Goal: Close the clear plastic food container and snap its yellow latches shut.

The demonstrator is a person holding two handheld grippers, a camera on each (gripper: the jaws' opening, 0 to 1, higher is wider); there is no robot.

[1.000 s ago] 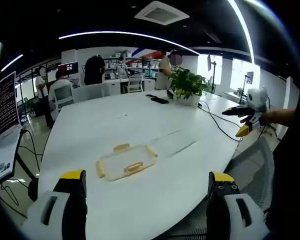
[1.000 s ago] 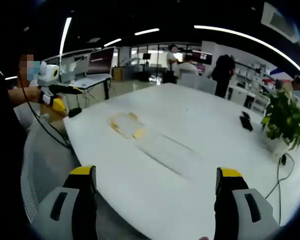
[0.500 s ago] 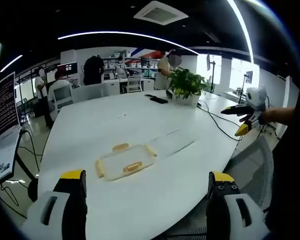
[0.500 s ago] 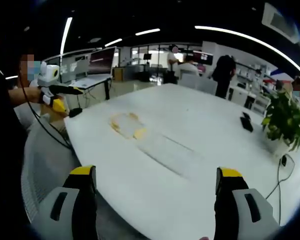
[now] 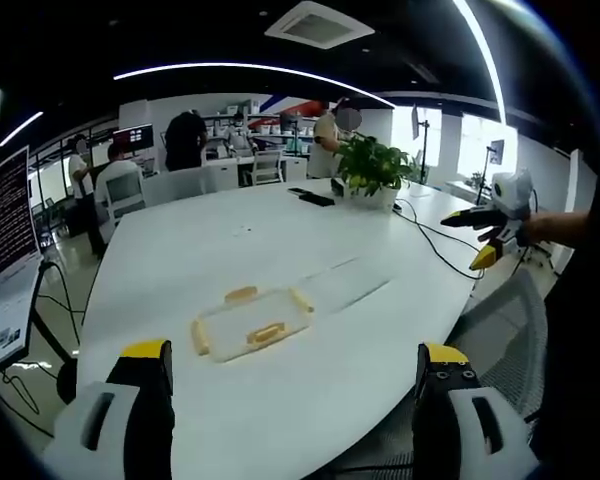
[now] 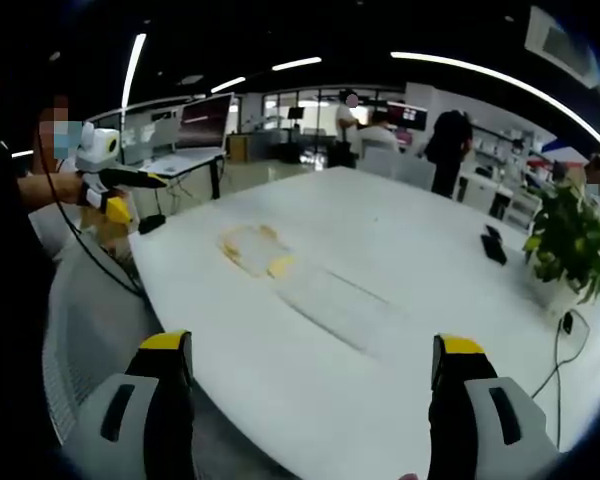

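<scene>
On our left, the left gripper (image 5: 290, 400) hangs spread and empty off the edge of the white table (image 5: 180, 250). The clear container (image 5: 250, 322) lies flat near that edge, its yellow latches (image 5: 265, 334) splayed outward, and a transparent sheet, possibly its lid (image 5: 350, 285), lies just beside it. The right gripper (image 6: 315, 400) is likewise spread and holds nothing. We judge the approach not yet begun; next we must reach in and seat the lid.
</scene>
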